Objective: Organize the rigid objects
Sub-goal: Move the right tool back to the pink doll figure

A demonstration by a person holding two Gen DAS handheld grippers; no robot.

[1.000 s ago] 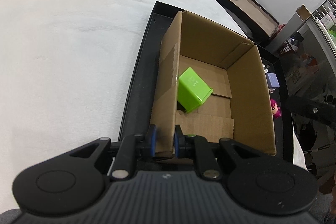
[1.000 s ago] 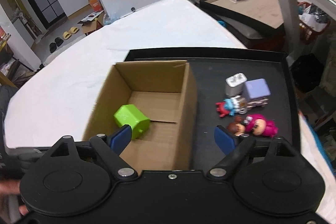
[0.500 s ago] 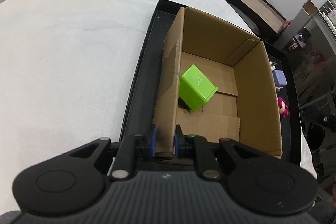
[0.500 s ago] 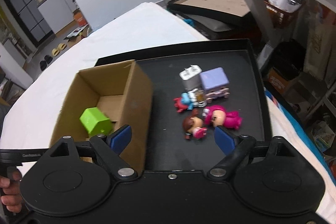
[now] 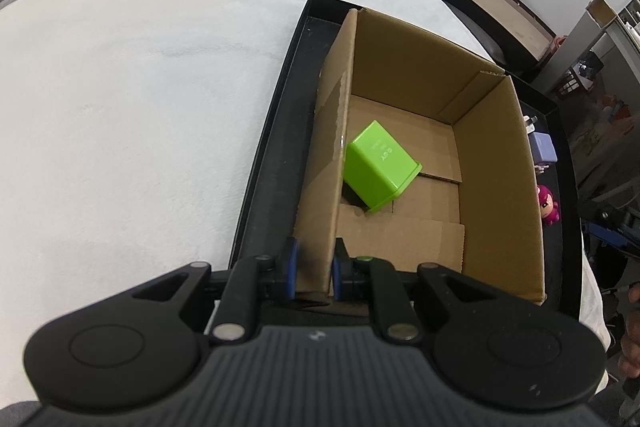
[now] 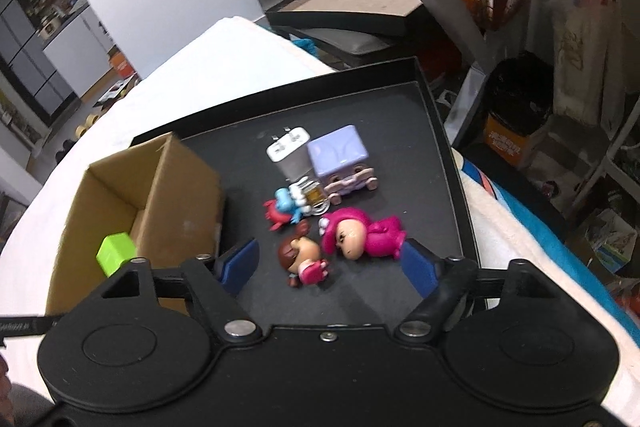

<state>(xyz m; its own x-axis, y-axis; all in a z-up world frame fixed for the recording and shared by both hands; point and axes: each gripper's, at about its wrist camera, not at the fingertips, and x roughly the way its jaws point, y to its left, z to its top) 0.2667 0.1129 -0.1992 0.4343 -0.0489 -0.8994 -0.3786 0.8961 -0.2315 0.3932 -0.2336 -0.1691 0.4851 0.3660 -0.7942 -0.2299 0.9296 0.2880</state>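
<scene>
Left gripper point(image 5: 314, 269) clamped on near-left wall of cardboard box point(image 5: 496, 163); green block point(image 5: 378, 165) tilted inside, just beyond the pads. Right gripper point(image 6: 328, 263) partly open, jaws just closing, nothing pinched; brown-haired figure point(image 6: 304, 259) and pink figure point(image 6: 360, 235) lying between and just beyond fingertips on black tray point(image 6: 400, 107), right of box.

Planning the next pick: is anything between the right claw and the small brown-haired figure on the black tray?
Nothing visible. The right claw is open and has just been closing, with the brown-haired figure lying in the gap, untouched. The pink figure lies close beside it, toward the right finger.
</scene>
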